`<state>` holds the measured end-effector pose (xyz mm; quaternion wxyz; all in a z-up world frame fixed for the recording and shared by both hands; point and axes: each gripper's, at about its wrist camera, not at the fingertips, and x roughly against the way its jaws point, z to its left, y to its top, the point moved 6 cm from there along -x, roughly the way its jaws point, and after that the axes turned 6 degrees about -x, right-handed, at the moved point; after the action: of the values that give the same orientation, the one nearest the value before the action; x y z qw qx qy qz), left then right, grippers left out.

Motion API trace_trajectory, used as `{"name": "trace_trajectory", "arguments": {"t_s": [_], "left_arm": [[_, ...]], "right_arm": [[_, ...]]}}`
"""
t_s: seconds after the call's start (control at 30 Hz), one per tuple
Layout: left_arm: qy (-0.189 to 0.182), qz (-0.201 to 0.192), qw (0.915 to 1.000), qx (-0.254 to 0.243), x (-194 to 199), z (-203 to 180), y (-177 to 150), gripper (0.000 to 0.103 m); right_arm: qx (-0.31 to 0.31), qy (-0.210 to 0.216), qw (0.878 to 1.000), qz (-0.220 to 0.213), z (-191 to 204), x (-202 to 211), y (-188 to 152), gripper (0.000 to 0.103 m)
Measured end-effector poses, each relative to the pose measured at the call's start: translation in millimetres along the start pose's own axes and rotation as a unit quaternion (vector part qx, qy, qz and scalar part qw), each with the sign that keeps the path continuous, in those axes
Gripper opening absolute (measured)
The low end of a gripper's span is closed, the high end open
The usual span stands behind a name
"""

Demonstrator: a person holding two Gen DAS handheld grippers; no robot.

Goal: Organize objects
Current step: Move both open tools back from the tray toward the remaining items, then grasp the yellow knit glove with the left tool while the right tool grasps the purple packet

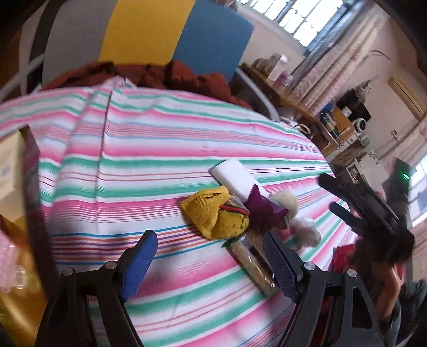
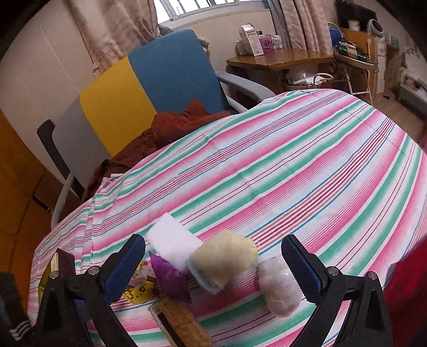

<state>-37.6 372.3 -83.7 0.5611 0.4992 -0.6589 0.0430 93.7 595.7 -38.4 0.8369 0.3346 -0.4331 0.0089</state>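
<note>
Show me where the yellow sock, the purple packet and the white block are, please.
yellow sock (image 1: 210,213): left wrist view, middle of its knit body.
purple packet (image 1: 263,209): left wrist view, its centre.
white block (image 2: 173,239): right wrist view, its top face.

A lived-in room of a home; a table under a striped cloth (image 2: 280,170) stands by a blue, yellow and grey armchair (image 2: 149,85) with rust-brown clothing (image 2: 170,125) heaped on it; curtains (image 2: 112,29) flank the window (image 2: 197,8); a wooden desk (image 2: 280,60) holds cartons (image 2: 250,40).
</note>
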Motion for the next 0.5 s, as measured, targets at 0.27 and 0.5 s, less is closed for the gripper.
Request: {"name": "trace_trajectory", "arguments": {"t_s": [0.27,0.5], "left_arm": [[0.002,0.013,0.9997,0.022,-42.8,-3.8,22.7,0.083],[0.018,0.049,0.9984,0.021,-82.7,-0.6,22.3,0.083]], "right_arm": [[-0.010,0.016,1.000,-0.002,0.1,2.4,1.6,0.103],[-0.011,0.023,1.000,0.007,1.7,-1.6,0.4,0.103]]}}
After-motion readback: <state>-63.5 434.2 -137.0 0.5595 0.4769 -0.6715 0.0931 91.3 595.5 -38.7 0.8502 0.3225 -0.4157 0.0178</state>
